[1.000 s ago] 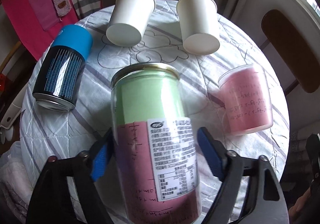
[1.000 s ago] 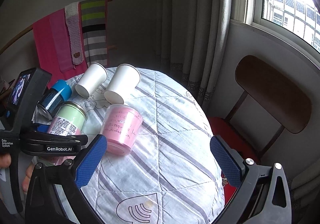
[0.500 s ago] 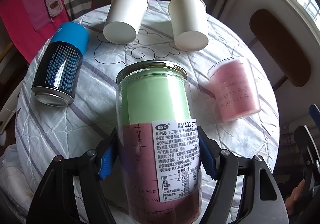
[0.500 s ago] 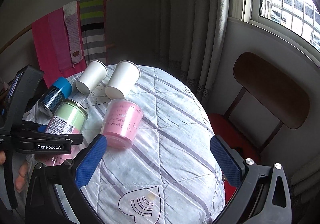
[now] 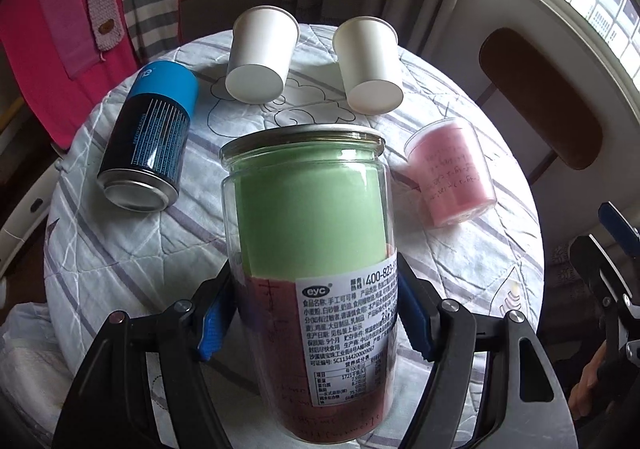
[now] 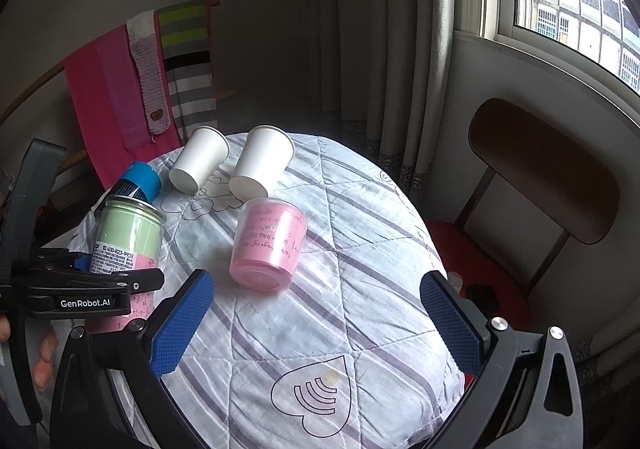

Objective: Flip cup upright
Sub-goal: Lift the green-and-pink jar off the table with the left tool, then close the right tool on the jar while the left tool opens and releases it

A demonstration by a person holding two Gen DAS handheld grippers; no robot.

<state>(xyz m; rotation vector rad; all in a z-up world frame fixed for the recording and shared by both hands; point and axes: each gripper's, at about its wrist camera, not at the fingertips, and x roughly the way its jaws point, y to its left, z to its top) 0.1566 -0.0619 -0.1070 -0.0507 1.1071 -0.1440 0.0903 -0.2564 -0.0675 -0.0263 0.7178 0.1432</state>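
My left gripper point(image 5: 310, 313) is shut on a clear jar-like cup point(image 5: 312, 249) with green and pink paper inside and a white label. I hold it lifted, mouth pointing away; it also shows in the right wrist view point(image 6: 124, 245). On the round quilted table point(image 6: 340, 309) a clear cup with pink paper point(image 6: 268, 245) stands upside down. Two white paper cups point(image 6: 264, 167) point(image 6: 200, 165) lie tipped at the back. A blue and black can point(image 5: 150, 137) lies on its side at the left. My right gripper point(image 6: 316, 321) is open and empty above the table's front.
A brown-backed chair with a red seat point(image 6: 544, 177) stands right of the table. Pink and striped cloths point(image 6: 120, 105) hang on a rack behind the table. Curtains point(image 6: 380, 49) and a window point(image 6: 560, 1) are at the back right.
My left gripper closed on the green and pink cup and has lifted and tilted it up. The right gripper has shifted a little toward the table.
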